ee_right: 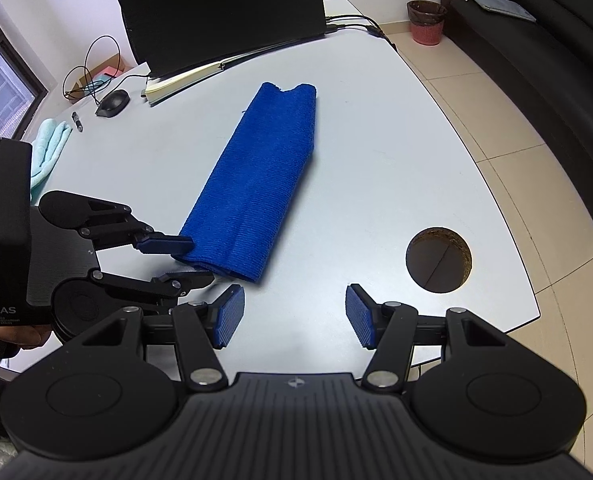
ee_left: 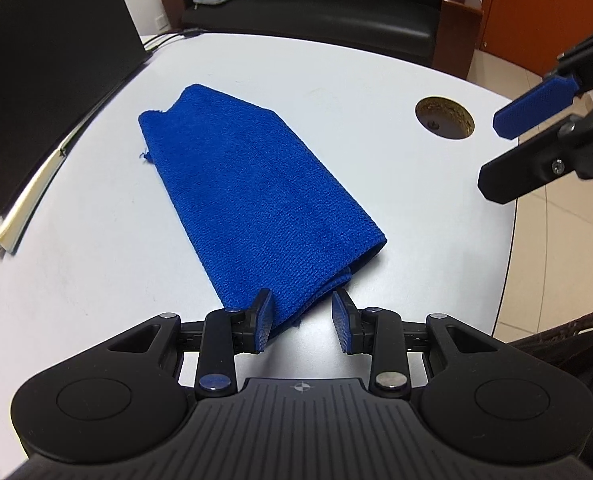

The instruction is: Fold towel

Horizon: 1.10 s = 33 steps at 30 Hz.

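Observation:
A blue towel (ee_left: pixel 252 192) (ee_right: pixel 264 172), folded into a long strip, lies flat on the pale grey table (ee_left: pixel 336 72) (ee_right: pixel 376 160). My left gripper (ee_left: pixel 302 316) (ee_right: pixel 200 260) is down at the strip's near end. Its jaws are open, with the towel's corner between them: one pad (ee_left: pixel 265 320) touches the cloth and the other stands apart from it. My right gripper (ee_right: pixel 296 316) (ee_left: pixel 508 152) hovers open over bare table to the right of the towel's near end, with nothing between its fingers.
A round cable hole (ee_left: pixel 444 118) (ee_right: pixel 438 260) pierces the table near the right gripper. A laptop (ee_right: pixel 224 12) on a notebook (ee_right: pixel 184 80), a mouse (ee_right: pixel 112 103) and a pale teal cloth (ee_right: pixel 48 144) sit beyond the towel. A black sofa (ee_left: pixel 316 0) stands past the table's edge.

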Each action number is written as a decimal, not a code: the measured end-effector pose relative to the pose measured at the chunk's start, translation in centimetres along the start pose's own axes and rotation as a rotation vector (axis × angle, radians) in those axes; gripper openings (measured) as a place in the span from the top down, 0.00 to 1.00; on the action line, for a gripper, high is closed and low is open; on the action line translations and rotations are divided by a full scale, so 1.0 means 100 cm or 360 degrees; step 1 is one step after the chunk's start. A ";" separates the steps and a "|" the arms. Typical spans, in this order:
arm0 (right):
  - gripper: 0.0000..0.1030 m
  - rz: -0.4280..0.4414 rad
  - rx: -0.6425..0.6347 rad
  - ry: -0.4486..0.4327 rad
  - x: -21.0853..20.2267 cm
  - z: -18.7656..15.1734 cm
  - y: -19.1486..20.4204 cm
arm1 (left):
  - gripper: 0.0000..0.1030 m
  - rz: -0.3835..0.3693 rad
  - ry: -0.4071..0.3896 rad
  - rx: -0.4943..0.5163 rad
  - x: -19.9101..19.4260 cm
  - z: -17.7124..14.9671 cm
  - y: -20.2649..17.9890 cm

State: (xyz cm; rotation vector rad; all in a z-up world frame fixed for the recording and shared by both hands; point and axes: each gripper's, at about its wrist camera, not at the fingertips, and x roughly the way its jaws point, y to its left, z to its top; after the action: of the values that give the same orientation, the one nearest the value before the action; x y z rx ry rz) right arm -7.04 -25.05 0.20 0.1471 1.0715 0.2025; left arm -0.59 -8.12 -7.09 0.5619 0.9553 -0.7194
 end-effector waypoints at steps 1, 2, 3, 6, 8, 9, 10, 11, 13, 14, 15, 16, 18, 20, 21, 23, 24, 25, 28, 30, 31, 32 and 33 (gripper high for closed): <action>0.44 -0.0001 0.0000 -0.0001 0.000 0.000 0.000 | 0.65 0.0004 -0.0002 0.0006 0.000 0.000 0.000; 0.44 -0.0002 0.0000 -0.0001 0.000 0.000 0.000 | 0.65 0.0008 -0.0003 0.0012 0.001 0.001 0.000; 0.44 -0.0002 0.0001 -0.0001 0.000 0.000 0.000 | 0.65 0.0012 -0.0004 0.0018 0.002 0.001 -0.001; 0.44 -0.0006 0.0003 -0.0004 -0.001 0.000 -0.001 | 0.65 0.0014 -0.0008 0.0033 0.004 0.002 -0.001; 0.44 -0.0009 0.0005 -0.0005 -0.002 0.000 -0.001 | 0.65 0.0020 -0.0012 0.0045 0.006 0.003 -0.002; 0.44 -0.0010 0.0006 -0.0006 -0.002 0.000 -0.001 | 0.66 0.0019 -0.0016 0.0047 0.006 0.002 -0.002; 0.44 -0.0012 0.0006 -0.0007 -0.002 0.000 -0.002 | 0.69 0.0017 -0.0021 0.0049 0.005 0.002 -0.003; 0.44 -0.0013 0.0007 -0.0008 -0.003 0.000 -0.002 | 0.76 0.0014 -0.0026 0.0051 0.005 0.002 -0.003; 0.44 -0.0016 0.0009 -0.0010 -0.003 -0.001 -0.002 | 0.86 0.0010 -0.0036 0.0054 0.004 0.002 -0.004; 0.44 -0.0017 0.0009 -0.0011 -0.003 -0.001 -0.003 | 0.91 0.0008 -0.0041 0.0056 0.004 0.001 -0.004; 0.44 -0.0017 0.0010 -0.0012 -0.003 0.000 -0.003 | 0.92 0.0008 -0.0050 0.0047 0.002 0.002 -0.004; 0.44 -0.0016 0.0010 -0.0014 -0.004 0.000 -0.003 | 0.93 0.0009 -0.0058 0.0033 0.001 0.002 -0.003; 0.44 -0.0014 0.0007 -0.0018 -0.004 0.001 -0.003 | 0.94 0.0010 -0.0073 0.0005 -0.002 0.003 -0.001; 0.44 -0.0009 0.0003 -0.0023 -0.003 0.003 -0.002 | 0.94 0.0016 -0.0088 -0.0017 -0.006 0.005 0.001; 0.44 -0.0006 0.0000 -0.0026 -0.003 0.004 -0.002 | 0.94 0.0014 -0.0101 -0.0034 -0.010 0.007 0.002; 0.44 0.0001 -0.0007 -0.0033 -0.004 0.006 -0.001 | 0.95 0.0007 -0.0132 -0.0071 -0.018 0.010 0.005; 0.44 0.0004 -0.0011 -0.0037 -0.004 0.007 -0.001 | 0.95 0.0002 -0.0144 -0.0087 -0.021 0.012 0.006; 0.44 0.0008 -0.0015 -0.0042 -0.004 0.008 0.000 | 0.95 -0.0004 -0.0155 -0.0102 -0.024 0.013 0.008; 0.44 0.0021 -0.0025 -0.0057 -0.005 0.011 0.001 | 0.95 -0.0040 -0.0198 -0.0184 -0.037 0.022 0.014; 0.44 0.0030 -0.0035 -0.0066 -0.005 0.014 0.003 | 0.95 -0.0062 -0.0218 -0.0245 -0.043 0.027 0.019; 0.44 0.0034 -0.0041 -0.0070 -0.005 0.016 0.004 | 0.95 -0.0074 -0.0228 -0.0282 -0.047 0.030 0.021; 0.44 0.0038 -0.0045 -0.0074 -0.005 0.017 0.004 | 0.95 -0.0086 -0.0238 -0.0316 -0.050 0.033 0.024; 0.44 0.0043 -0.0049 -0.0079 -0.005 0.019 0.005 | 0.95 -0.0094 -0.0245 -0.0343 -0.053 0.036 0.026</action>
State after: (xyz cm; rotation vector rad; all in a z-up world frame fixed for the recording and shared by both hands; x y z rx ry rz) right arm -5.65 -24.73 1.60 0.1382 1.0173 0.2384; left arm 1.21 -7.41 -0.48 0.2862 0.8952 -0.6916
